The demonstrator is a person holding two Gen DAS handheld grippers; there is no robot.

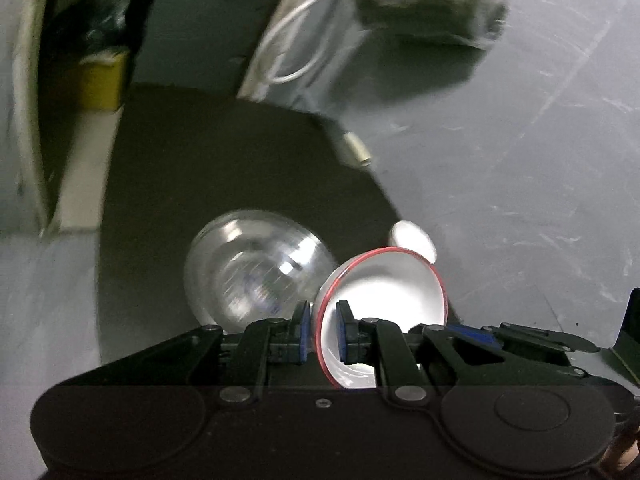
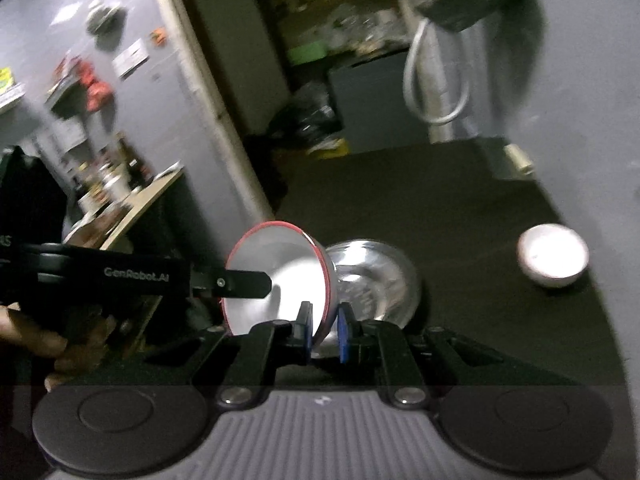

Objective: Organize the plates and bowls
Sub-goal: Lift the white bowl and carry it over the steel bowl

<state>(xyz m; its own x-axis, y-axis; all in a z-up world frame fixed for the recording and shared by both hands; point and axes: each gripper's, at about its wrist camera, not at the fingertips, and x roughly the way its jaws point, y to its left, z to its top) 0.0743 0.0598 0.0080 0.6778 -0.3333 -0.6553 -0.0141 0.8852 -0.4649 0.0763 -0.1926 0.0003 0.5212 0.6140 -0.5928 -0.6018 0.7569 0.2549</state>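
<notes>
A white bowl with a red rim is held tilted above a dark mat. My left gripper is shut on its rim. My right gripper is shut on the opposite rim of the same bowl. The left gripper also shows from the side in the right wrist view, reaching in from the left. A clear glass bowl rests on the mat just behind the held bowl; it also shows in the right wrist view. A small white bowl sits on the mat to the right, partly hidden in the left wrist view.
The dark mat lies on a grey surface. A small metal cylinder lies at the mat's far edge. A white cable and a dark bundle are beyond. A cluttered wooden shelf stands at left.
</notes>
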